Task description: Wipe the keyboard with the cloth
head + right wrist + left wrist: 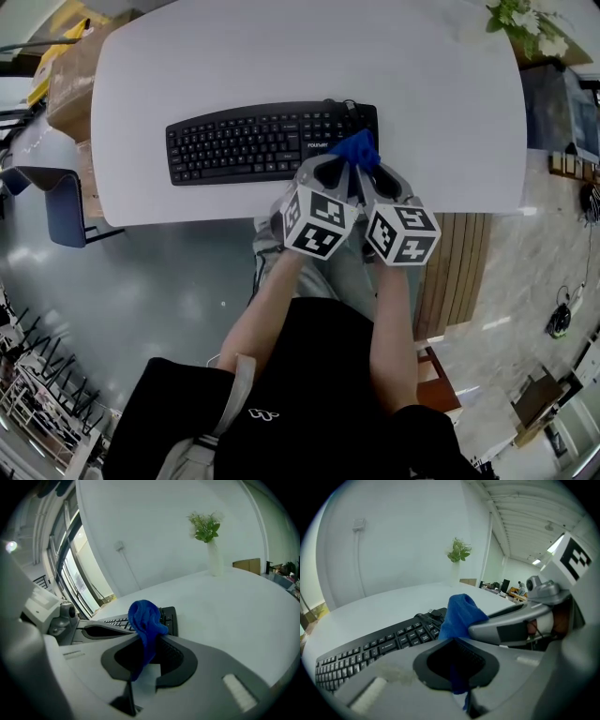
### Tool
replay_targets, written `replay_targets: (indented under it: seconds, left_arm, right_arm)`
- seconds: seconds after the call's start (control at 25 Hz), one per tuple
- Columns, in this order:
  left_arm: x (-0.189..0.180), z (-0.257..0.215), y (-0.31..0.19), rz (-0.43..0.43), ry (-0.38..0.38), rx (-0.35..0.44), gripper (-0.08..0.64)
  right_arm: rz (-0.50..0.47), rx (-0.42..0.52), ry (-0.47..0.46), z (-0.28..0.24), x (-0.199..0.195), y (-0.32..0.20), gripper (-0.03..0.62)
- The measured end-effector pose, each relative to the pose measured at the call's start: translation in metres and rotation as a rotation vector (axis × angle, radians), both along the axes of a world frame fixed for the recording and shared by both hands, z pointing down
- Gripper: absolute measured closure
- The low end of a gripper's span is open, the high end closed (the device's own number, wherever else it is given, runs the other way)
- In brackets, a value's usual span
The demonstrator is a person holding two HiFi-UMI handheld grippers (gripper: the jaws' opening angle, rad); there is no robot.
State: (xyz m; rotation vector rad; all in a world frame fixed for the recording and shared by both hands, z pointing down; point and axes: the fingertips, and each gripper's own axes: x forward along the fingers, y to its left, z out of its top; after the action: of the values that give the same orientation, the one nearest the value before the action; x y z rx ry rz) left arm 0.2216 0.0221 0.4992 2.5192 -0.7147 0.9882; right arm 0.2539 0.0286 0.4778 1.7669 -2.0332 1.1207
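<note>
A black keyboard (258, 142) lies across the middle of the white table (450, 112). A blue cloth (356, 148) is bunched up over the keyboard's right end, near its cable. Both grippers meet at the cloth from the table's front edge. My left gripper (336, 171) is shut on the cloth (459, 613), which runs down between its jaws, with the keyboard (379, 648) to its left. My right gripper (377, 178) is shut on the same cloth (143, 620), a fold hanging into its jaws. In each gripper view the other gripper lies close alongside.
A plant in a white vase (209, 536) stands at the table's far right corner (523, 19). Cardboard boxes (67, 80) and a blue chair (54, 202) sit left of the table. A wooden slatted panel (461, 272) is at the right, below the table's edge.
</note>
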Motion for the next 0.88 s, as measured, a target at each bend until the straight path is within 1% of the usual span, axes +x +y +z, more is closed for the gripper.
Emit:
replay_targets:
  seconds: [0.2, 0.36, 0.48, 0.6, 0.68, 0.8, 0.88]
  left_arm:
    - [0.018, -0.004, 0.001, -0.001, 0.035, -0.010, 0.561]
    - [0.026, -0.013, 0.003, 0.014, 0.082, -0.020, 0.561]
    - [0.024, -0.020, -0.001, 0.010, 0.096, -0.014, 0.561]
    - [0.011, -0.030, -0.009, -0.020, 0.127, -0.007, 0.561]
    - [-0.002, -0.043, -0.019, -0.052, 0.165, 0.013, 0.561]
    - [-0.029, -0.075, -0.041, -0.100, 0.224, 0.082, 0.561]
    - [-0.050, -0.100, -0.057, -0.137, 0.252, 0.135, 0.561]
  right_arm:
    - [0.011, 0.012, -0.014, -0.002, 0.019, 0.002, 0.515]
    - [0.063, 0.014, -0.023, -0.006, 0.037, 0.004, 0.515]
    - [0.109, 0.000, 0.009, -0.006, 0.058, 0.007, 0.517]
    - [0.142, 0.002, 0.047, -0.013, 0.071, 0.008, 0.517]
    - [0.153, 0.033, 0.072, -0.029, 0.073, 0.003, 0.517]
    - [0.153, 0.117, 0.113, -0.069, 0.066, -0.014, 0.517]
    - [0.143, 0.191, 0.132, -0.101, 0.053, -0.029, 0.517]
